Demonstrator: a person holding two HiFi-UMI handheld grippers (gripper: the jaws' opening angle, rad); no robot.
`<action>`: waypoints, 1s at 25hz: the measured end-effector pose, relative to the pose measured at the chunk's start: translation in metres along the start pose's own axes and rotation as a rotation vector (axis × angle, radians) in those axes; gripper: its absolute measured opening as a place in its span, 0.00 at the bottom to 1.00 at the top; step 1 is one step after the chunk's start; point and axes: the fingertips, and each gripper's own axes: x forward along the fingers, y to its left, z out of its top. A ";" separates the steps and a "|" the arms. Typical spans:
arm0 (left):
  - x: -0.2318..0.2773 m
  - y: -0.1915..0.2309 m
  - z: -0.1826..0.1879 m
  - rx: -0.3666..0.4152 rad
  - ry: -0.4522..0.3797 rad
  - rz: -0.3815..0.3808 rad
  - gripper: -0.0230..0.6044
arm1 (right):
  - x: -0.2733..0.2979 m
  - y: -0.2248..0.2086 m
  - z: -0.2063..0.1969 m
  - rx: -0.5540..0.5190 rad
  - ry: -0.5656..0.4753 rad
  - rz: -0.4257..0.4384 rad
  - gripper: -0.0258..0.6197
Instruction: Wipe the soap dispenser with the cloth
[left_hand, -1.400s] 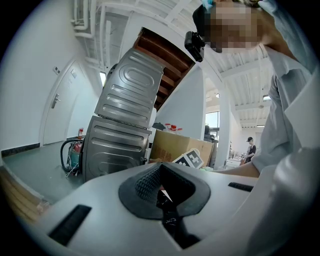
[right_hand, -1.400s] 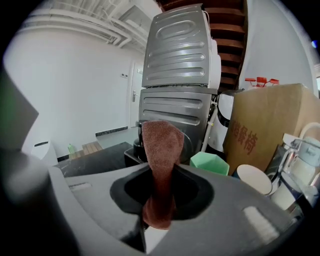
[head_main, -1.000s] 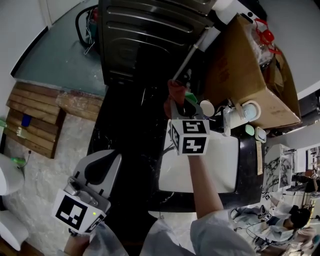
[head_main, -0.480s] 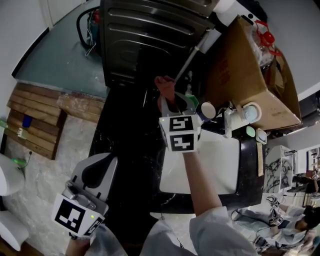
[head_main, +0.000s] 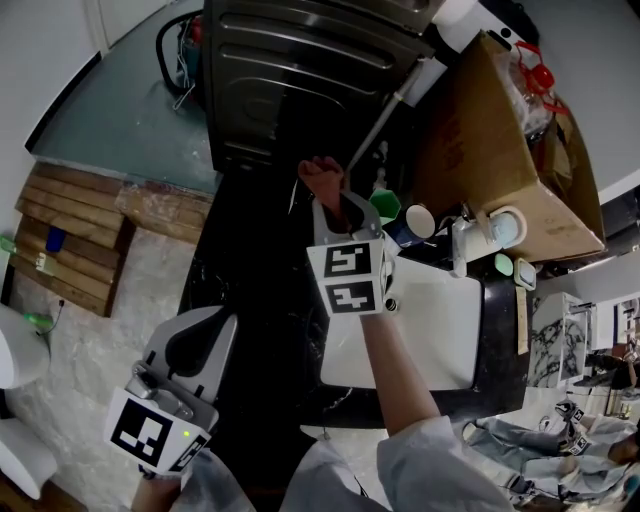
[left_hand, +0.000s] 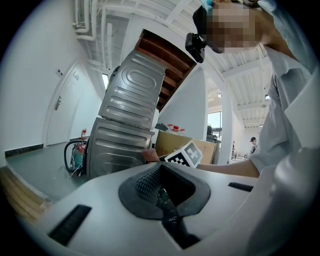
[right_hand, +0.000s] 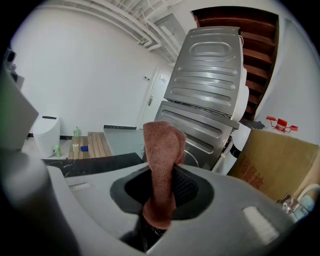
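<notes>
My right gripper (head_main: 333, 207) is shut on a reddish-brown cloth (head_main: 321, 178), held above the black countertop (head_main: 250, 300) just left of a green pump bottle (head_main: 384, 204), which I take for the soap dispenser. Cloth and bottle are apart. In the right gripper view the cloth (right_hand: 163, 150) stands up folded between the jaws of the right gripper (right_hand: 161, 187); the dispenser is outside that view. My left gripper (head_main: 204, 320) hangs low at the left, away from the counter, with its jaws together. Nothing is held in the left gripper (left_hand: 162, 189).
A white basin (head_main: 440, 330) is set in the counter right of the gripper. A white cup (head_main: 416, 220) and a white tap (head_main: 463, 242) stand behind it. A cardboard box (head_main: 500, 150) and a grey metal appliance (head_main: 300, 70) close off the back. A wooden pallet (head_main: 70, 230) lies on the floor at the left.
My right gripper has carried the cloth leftwards and a little further back, away from the green bottle. The left gripper has hardly moved.
</notes>
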 end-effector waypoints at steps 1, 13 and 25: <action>0.000 0.000 0.000 0.000 0.001 0.000 0.04 | 0.001 0.003 -0.002 -0.004 0.004 0.007 0.16; -0.001 0.007 -0.004 -0.004 0.011 0.017 0.04 | 0.019 0.031 -0.039 -0.017 0.098 0.077 0.16; -0.004 0.010 -0.004 0.000 0.011 0.020 0.04 | 0.016 0.045 -0.048 0.103 0.116 0.167 0.16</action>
